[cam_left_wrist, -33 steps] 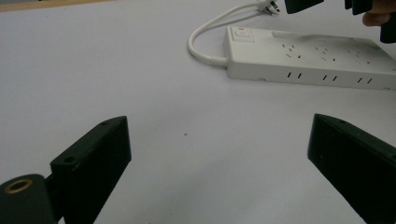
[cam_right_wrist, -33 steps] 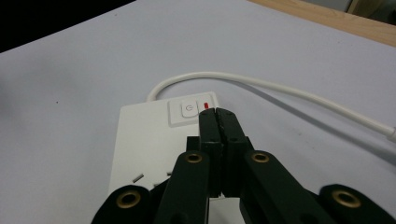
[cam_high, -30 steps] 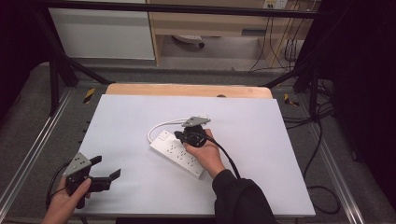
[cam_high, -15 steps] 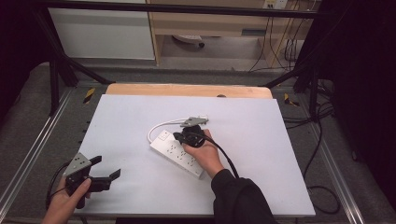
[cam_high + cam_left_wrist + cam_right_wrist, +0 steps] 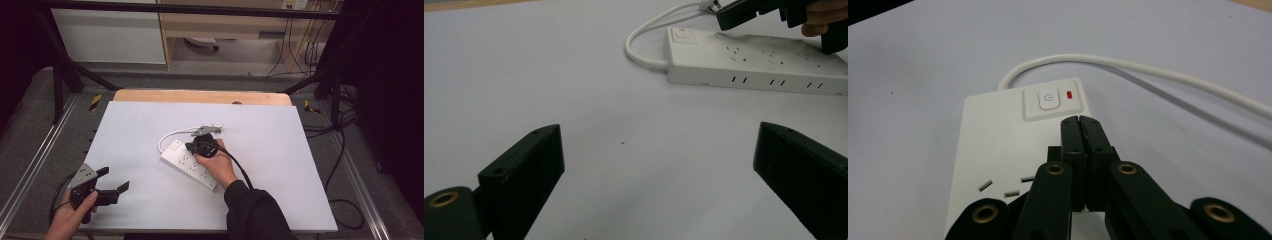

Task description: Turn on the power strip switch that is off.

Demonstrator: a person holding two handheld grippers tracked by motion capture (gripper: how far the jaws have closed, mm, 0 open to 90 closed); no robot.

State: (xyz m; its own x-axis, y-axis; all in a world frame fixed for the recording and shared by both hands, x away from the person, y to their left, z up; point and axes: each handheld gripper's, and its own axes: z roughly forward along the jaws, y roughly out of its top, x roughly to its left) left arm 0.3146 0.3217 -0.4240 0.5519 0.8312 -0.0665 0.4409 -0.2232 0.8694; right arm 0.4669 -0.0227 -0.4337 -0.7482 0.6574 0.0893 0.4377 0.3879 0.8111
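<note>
The white plastic power strip [image 5: 1013, 150], mid-table: my right gripper [image 5: 1081, 121], clenched empty, must press its switch [image 5: 1048, 100] (left gripper [image 5: 659, 175] released).

floor: grey carpet [image 5: 35, 135] | frame: black bars [image 5: 190, 9] | cabinet: white [image 5: 107, 37]

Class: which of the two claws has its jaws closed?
The right claw, jaws pressed together over the white power strip; the left claw is wide open over bare table.

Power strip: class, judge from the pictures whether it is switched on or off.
Apparently on: a small red indicator glows beside the power button on the power strip.
</note>
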